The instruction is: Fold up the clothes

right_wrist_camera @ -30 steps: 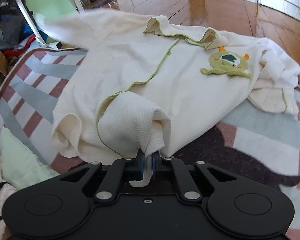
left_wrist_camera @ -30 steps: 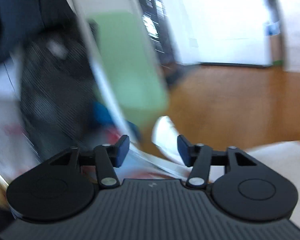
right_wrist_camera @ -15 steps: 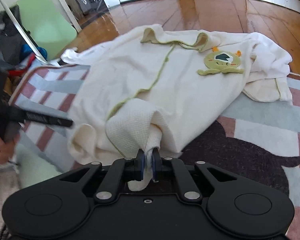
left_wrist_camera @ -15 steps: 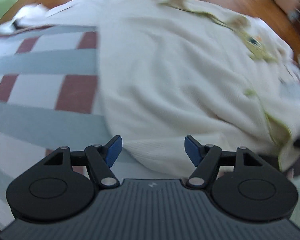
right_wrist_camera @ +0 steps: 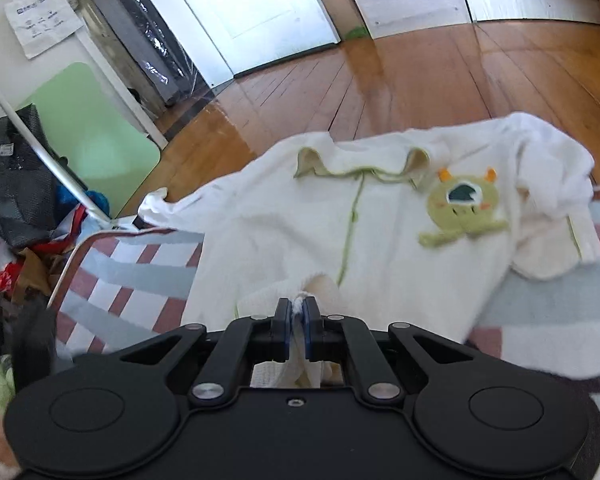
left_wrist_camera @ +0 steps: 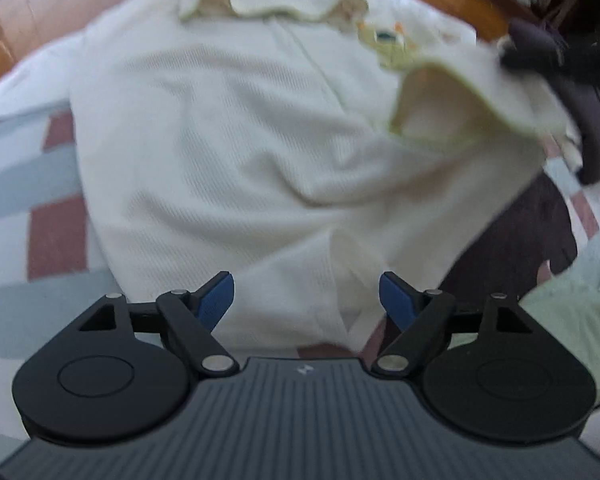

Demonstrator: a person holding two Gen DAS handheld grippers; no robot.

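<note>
**Right gripper lifts a fold, left gripper opens over the near hem**

My right gripper (right_wrist_camera: 296, 312) is closed on a fold of the cream garment (right_wrist_camera: 284, 232), and white cloth is pinched between its blue pads (right_wrist_camera: 310, 312). The garment lies spread on a striped rug (right_wrist_camera: 140, 276), with its far part over the wooden floor (right_wrist_camera: 420, 80). Its collar (right_wrist_camera: 360, 166), edged in green, is at the far side, and a green monster patch (right_wrist_camera: 462, 210) sits right of the middle. A green-edged line runs from the collar toward my right gripper.

My left gripper (left_wrist_camera: 306, 300) points down at the near hem of the same garment (left_wrist_camera: 220, 140). Its jaws are opening, wide apart, and the pads (left_wrist_camera: 216, 300) do not press on anything; the cloth lies below them. In this view the lifted fold (left_wrist_camera: 460, 96) stands up at the right with its green edge curled, and the picture is blurred there.

To the left of the garment the rug is bare, so there is room on this side. Further left a white pole (right_wrist_camera: 44, 152), a green board (right_wrist_camera: 88, 132) and a pile of bags (right_wrist_camera: 16, 184) stand close to the rug's far left corner. On the right, a sleeve (right_wrist_camera: 556, 216) is bunched at the edge of the garment, and bare rug continues beyond it.
</note>
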